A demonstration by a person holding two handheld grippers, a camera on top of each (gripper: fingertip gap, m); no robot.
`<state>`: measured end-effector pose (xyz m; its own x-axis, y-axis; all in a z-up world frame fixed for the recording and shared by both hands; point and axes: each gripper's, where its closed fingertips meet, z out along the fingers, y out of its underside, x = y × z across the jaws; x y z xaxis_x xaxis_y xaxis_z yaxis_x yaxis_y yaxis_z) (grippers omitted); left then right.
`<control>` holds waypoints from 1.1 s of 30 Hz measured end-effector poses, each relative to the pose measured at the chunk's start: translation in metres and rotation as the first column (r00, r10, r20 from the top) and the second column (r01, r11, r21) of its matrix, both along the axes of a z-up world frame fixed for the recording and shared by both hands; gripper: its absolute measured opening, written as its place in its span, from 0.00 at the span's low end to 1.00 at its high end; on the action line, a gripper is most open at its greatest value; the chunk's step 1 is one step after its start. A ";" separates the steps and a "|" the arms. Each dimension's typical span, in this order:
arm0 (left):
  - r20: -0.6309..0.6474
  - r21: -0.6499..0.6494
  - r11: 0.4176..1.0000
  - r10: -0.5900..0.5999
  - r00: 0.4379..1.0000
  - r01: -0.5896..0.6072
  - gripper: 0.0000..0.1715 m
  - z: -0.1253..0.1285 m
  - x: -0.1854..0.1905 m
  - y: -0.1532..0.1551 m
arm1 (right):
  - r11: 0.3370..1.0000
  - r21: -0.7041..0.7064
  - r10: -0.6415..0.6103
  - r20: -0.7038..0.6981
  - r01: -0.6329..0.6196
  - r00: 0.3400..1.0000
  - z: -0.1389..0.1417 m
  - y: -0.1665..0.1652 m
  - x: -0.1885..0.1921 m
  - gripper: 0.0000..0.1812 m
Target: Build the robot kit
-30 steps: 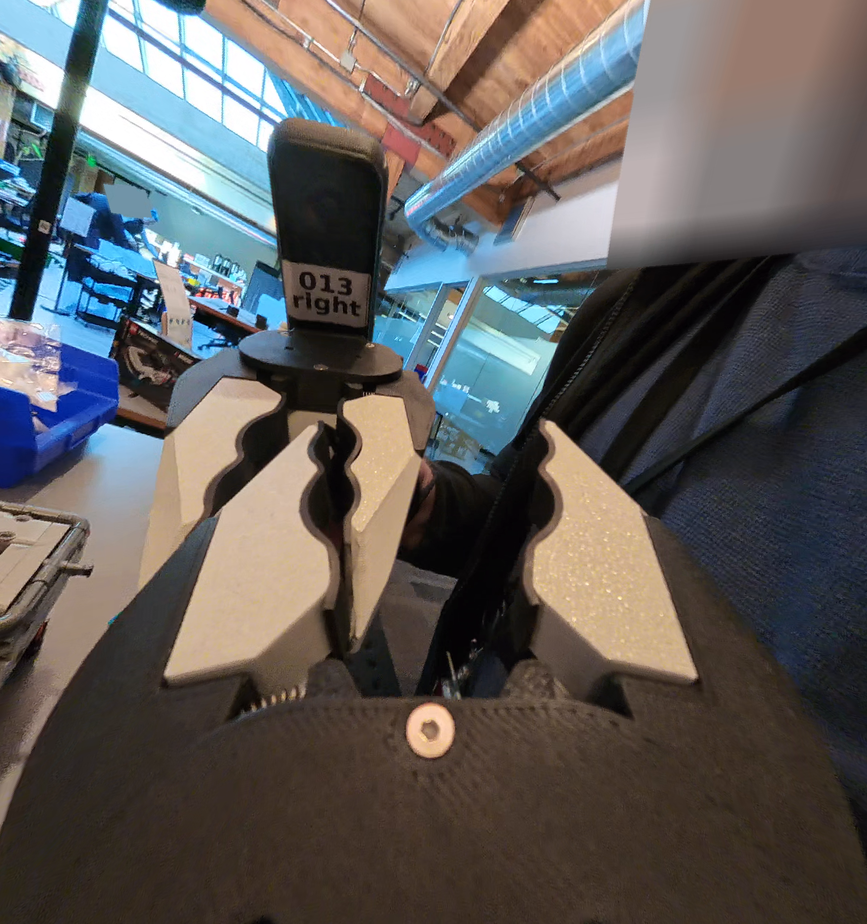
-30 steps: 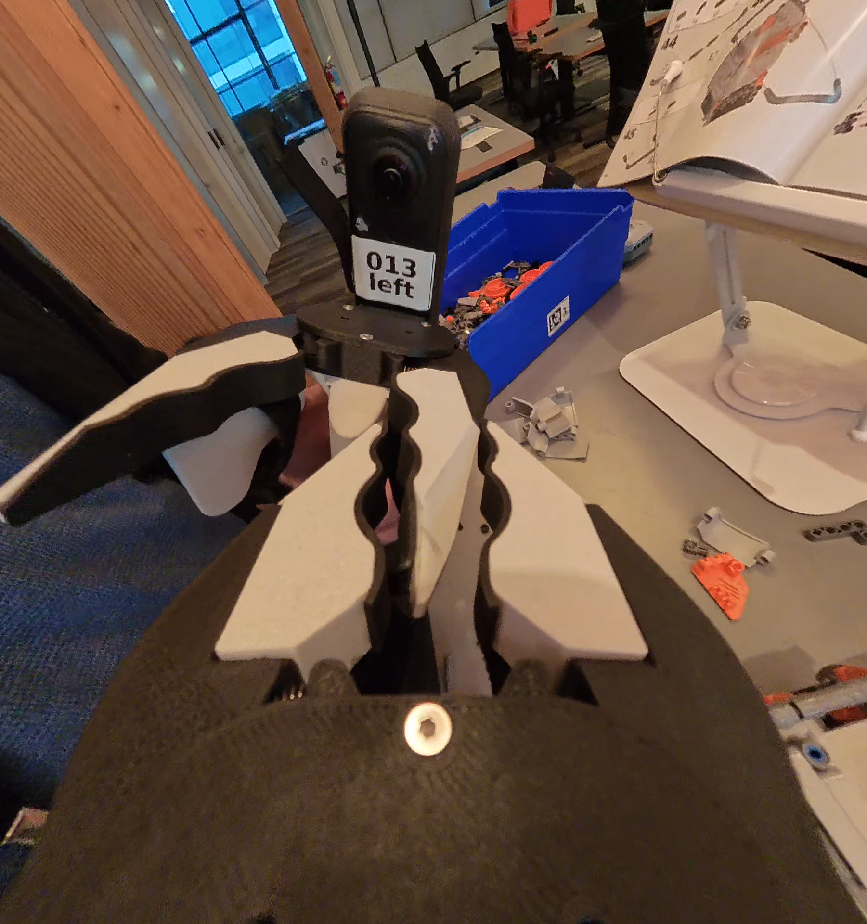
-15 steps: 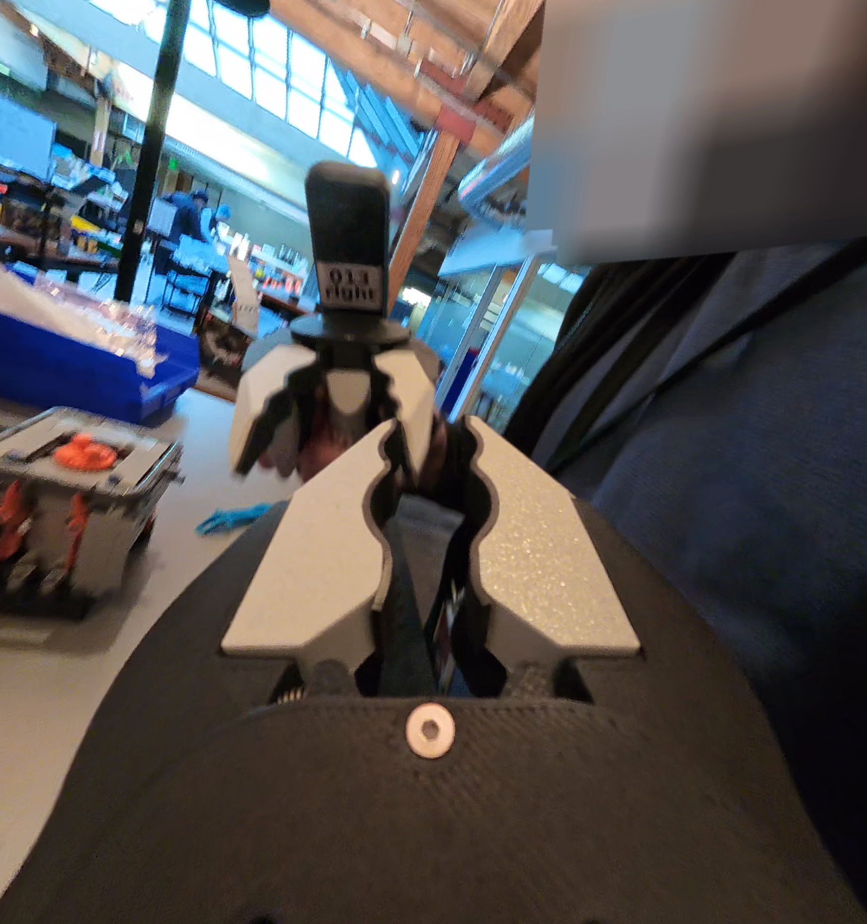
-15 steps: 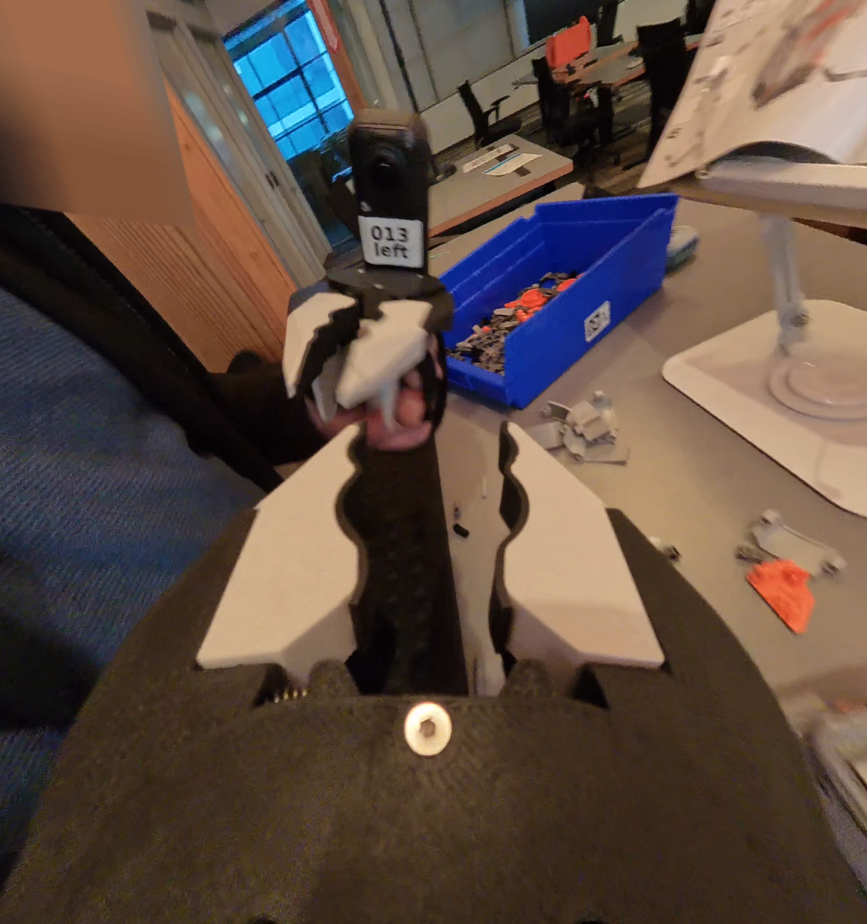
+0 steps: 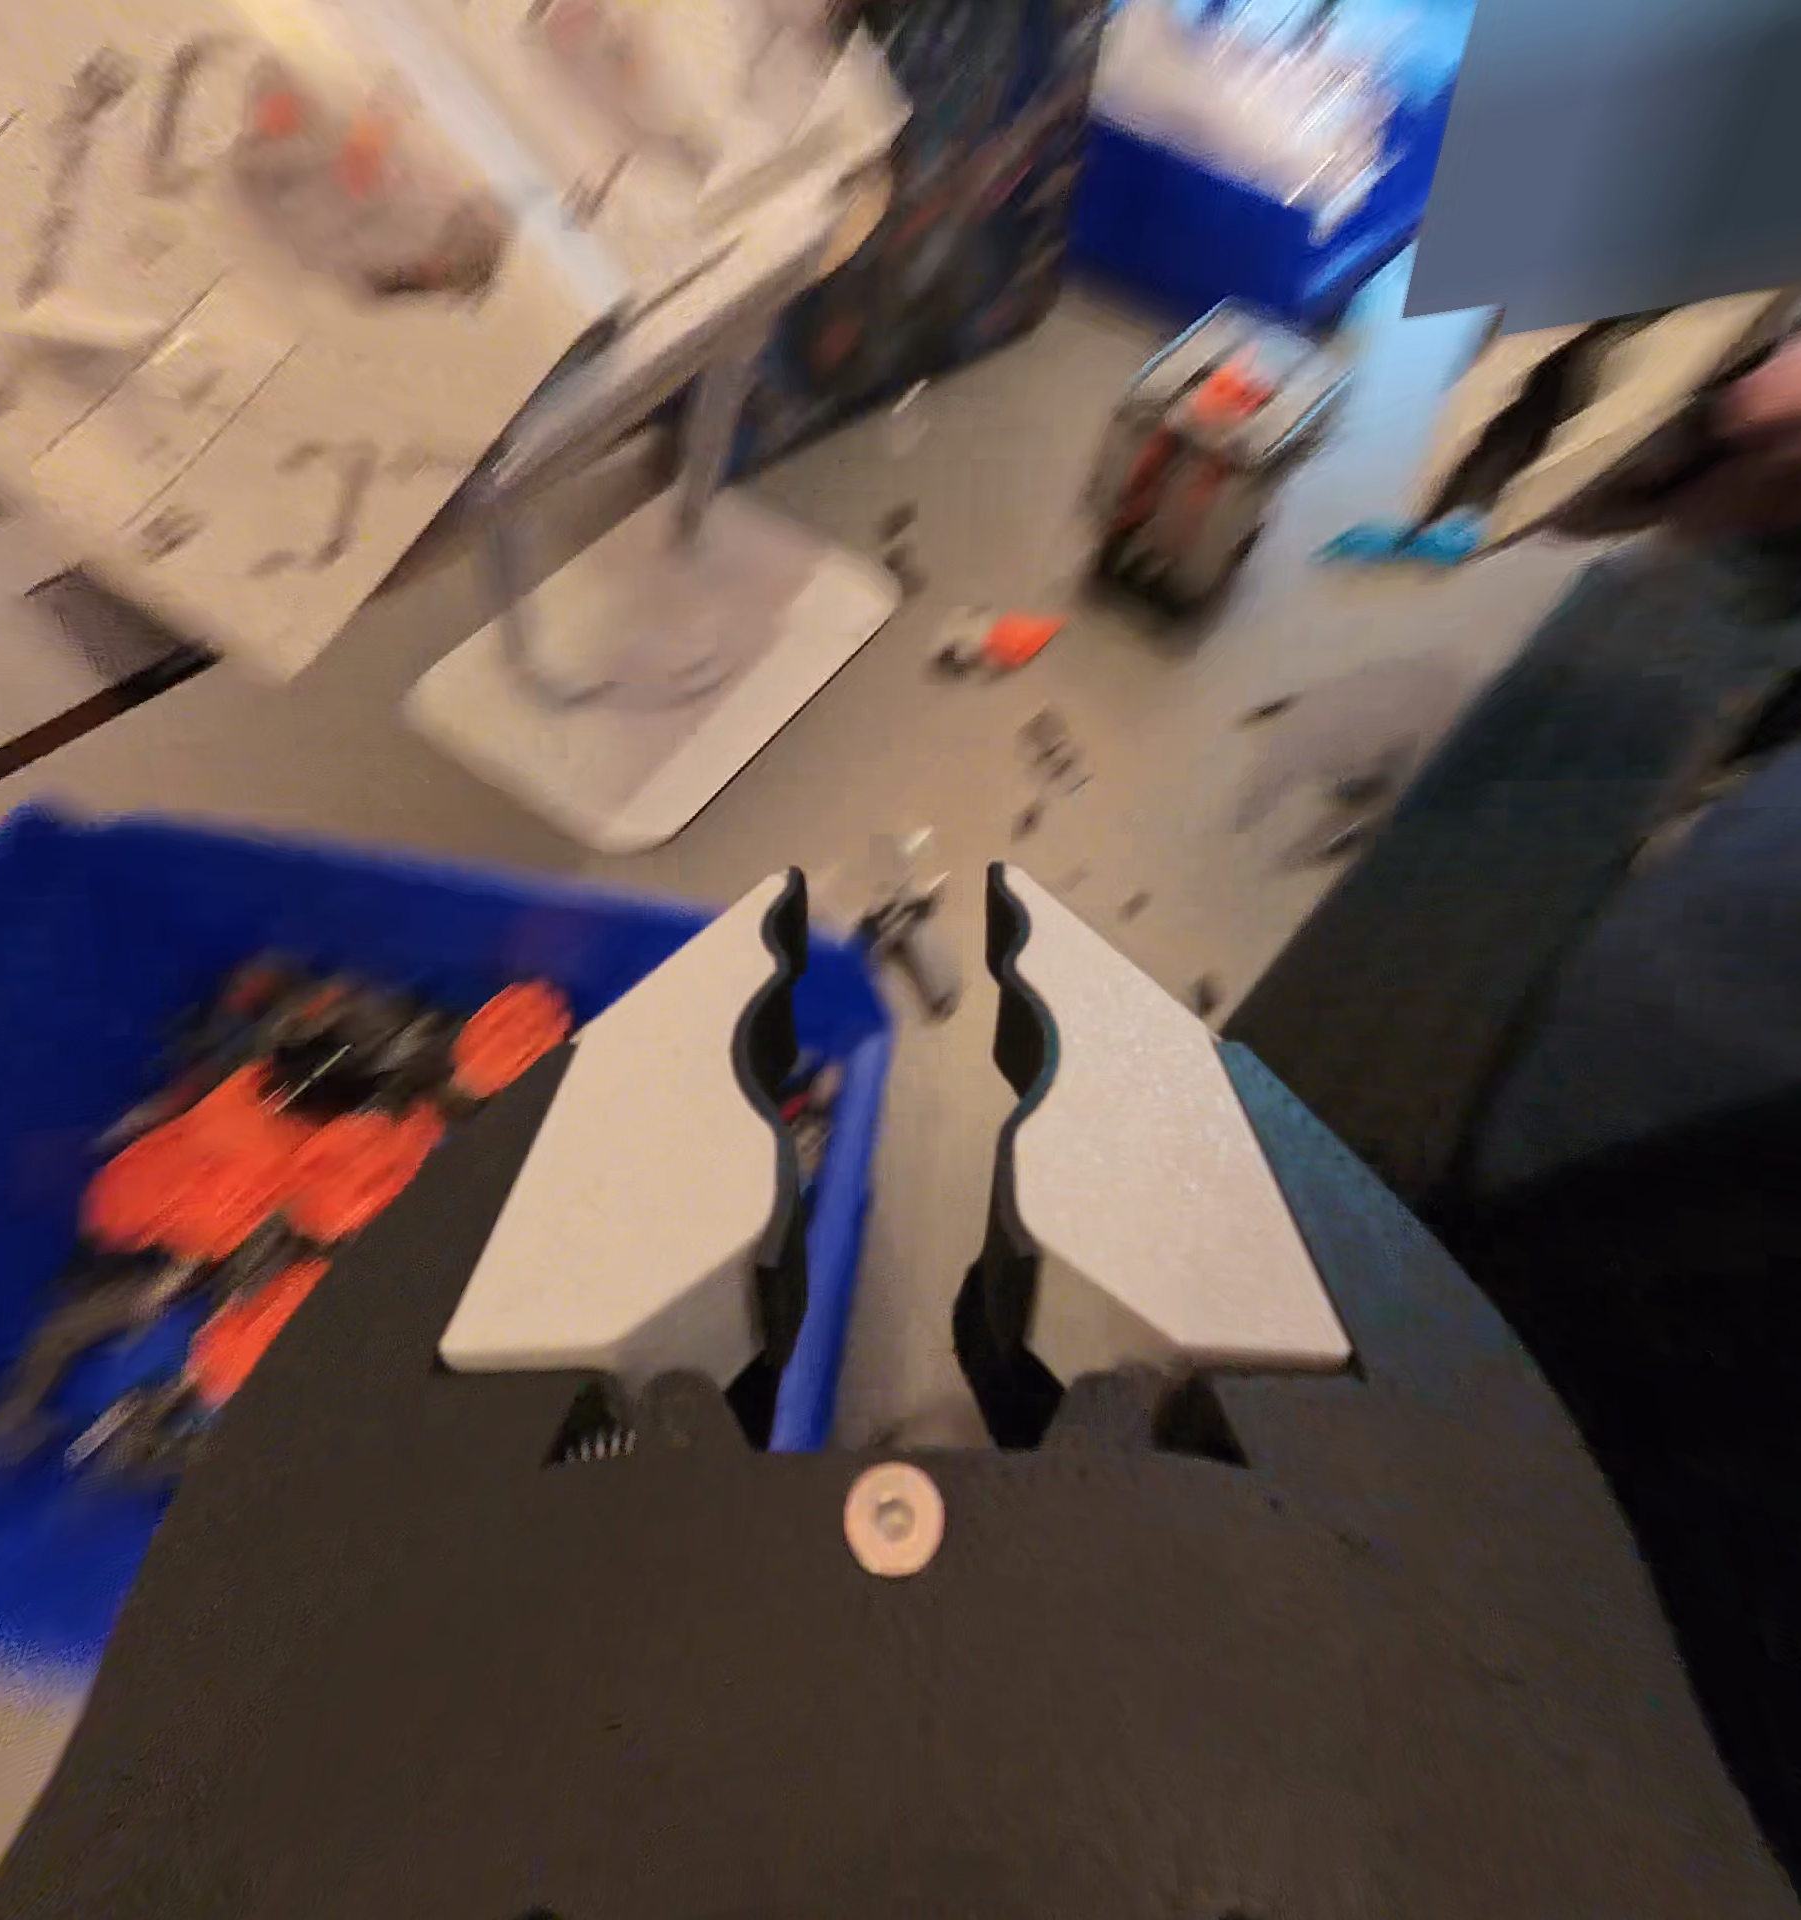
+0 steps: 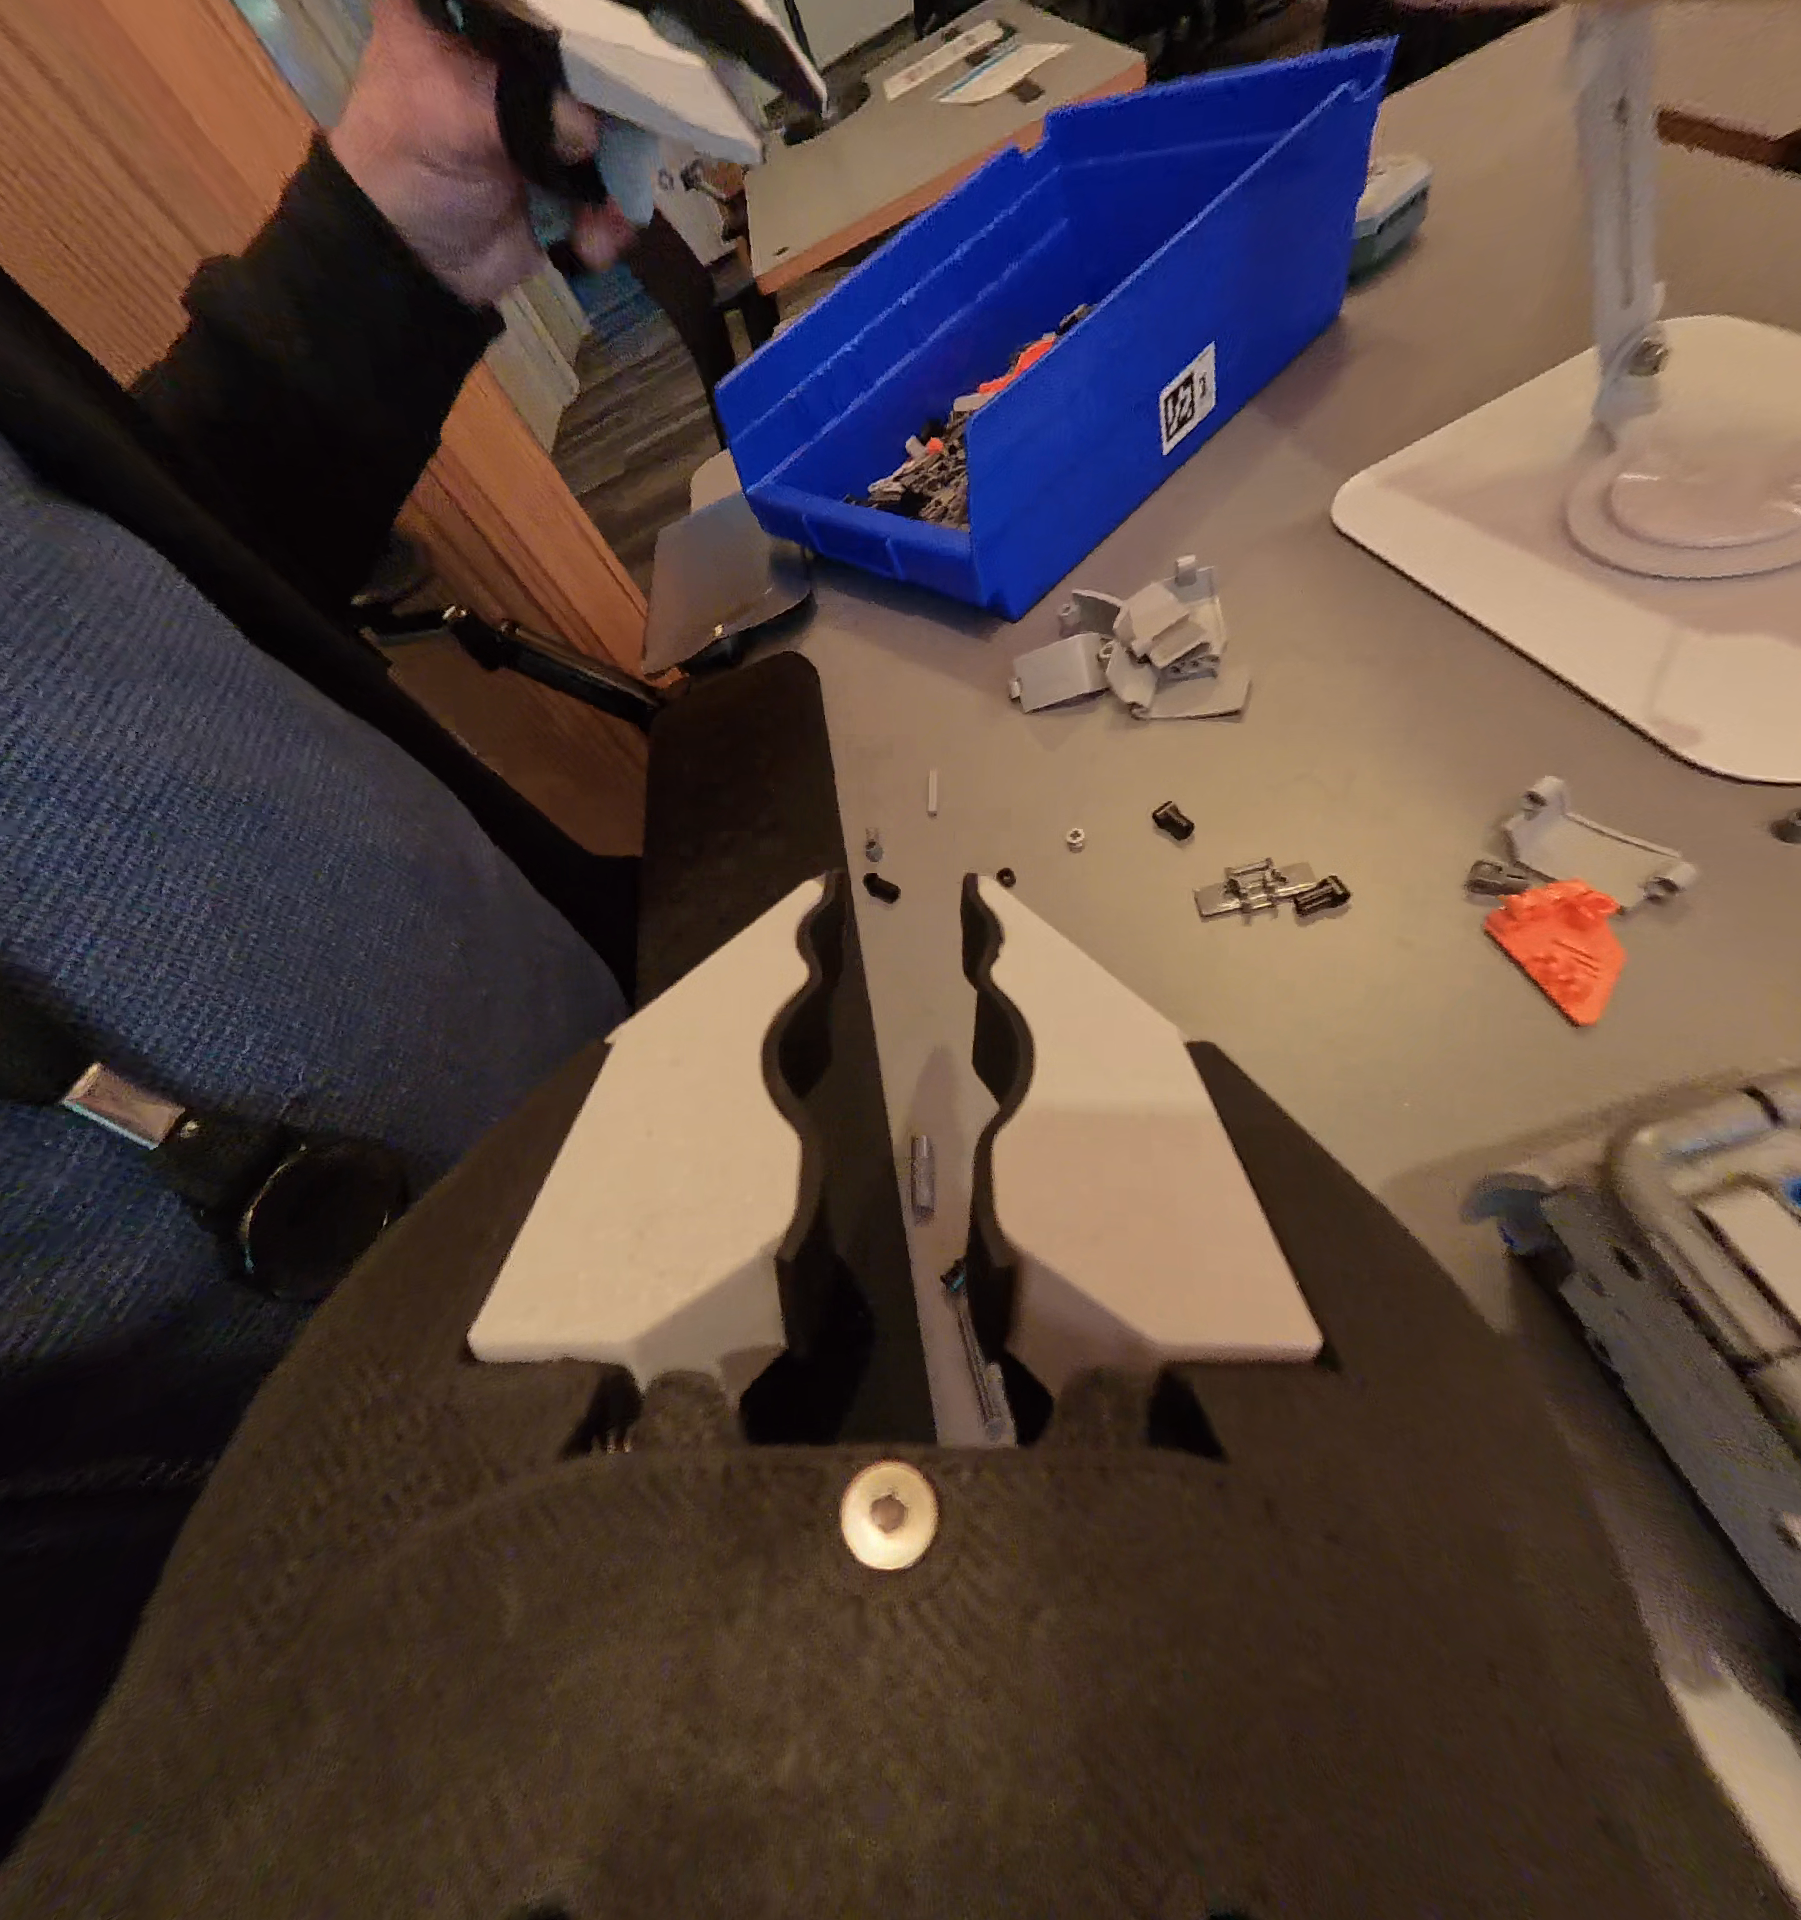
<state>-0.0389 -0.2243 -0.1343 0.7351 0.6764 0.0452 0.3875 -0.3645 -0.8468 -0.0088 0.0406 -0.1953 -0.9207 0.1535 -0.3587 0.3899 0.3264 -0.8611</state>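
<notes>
My left gripper (image 5: 891, 883) is open with a narrow gap and holds nothing. It hovers over the near edge of a blue bin (image 5: 65, 935) of orange and dark parts; this view is motion-blurred. My right gripper (image 6: 901, 883) is open and empty, low over the grey table (image 6: 1291, 1039) near its edge. Small black pins (image 6: 880, 888) lie just beyond its tips, and a small grey pin (image 6: 922, 1174) lies on the table between its fingers. Each gripper also shows in the other's view: the left (image 6: 667, 83), the right (image 5: 1602, 416), both hand-held.
The blue bin (image 6: 1062, 343) stands at the back left, with grey pieces (image 6: 1135, 655) in front. An orange piece (image 6: 1556, 951) and a grey built model (image 6: 1706, 1299) are at the right. A white stand base (image 6: 1654, 551) holds an open booklet (image 5: 252, 260). A person's lap fills the left. Across from one pair of fingers to the other is roughly 30 cm.
The two grippers faced each other with fingers meshed; they have parted and tipped down toward the table. The left has swung over the blue bin, its jaws narrower than a second ago.
</notes>
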 end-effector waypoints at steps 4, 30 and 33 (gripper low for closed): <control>0.063 -0.212 0.963 0.181 0.981 -0.164 0.13 -0.028 -0.024 -0.061 | 0.999 0.022 0.038 0.022 -0.039 0.999 -0.015 -0.022 0.003 0.10; 0.356 -0.307 0.874 0.473 0.806 -0.378 0.04 -0.147 -0.071 -0.095 | 0.996 -0.068 0.062 0.047 -0.059 0.997 -0.010 -0.061 0.003 0.07; 0.341 -0.223 0.900 0.433 0.834 -0.375 0.03 -0.124 -0.067 -0.090 | 0.996 -0.066 0.061 0.009 -0.061 0.998 -0.002 -0.063 -0.001 0.07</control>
<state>-0.1064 -0.3145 -0.2586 0.3414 0.9293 0.1412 0.8020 -0.2096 -0.5594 -0.0102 -0.0221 -0.1975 -0.9237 0.0727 -0.3760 0.3802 0.2924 -0.8775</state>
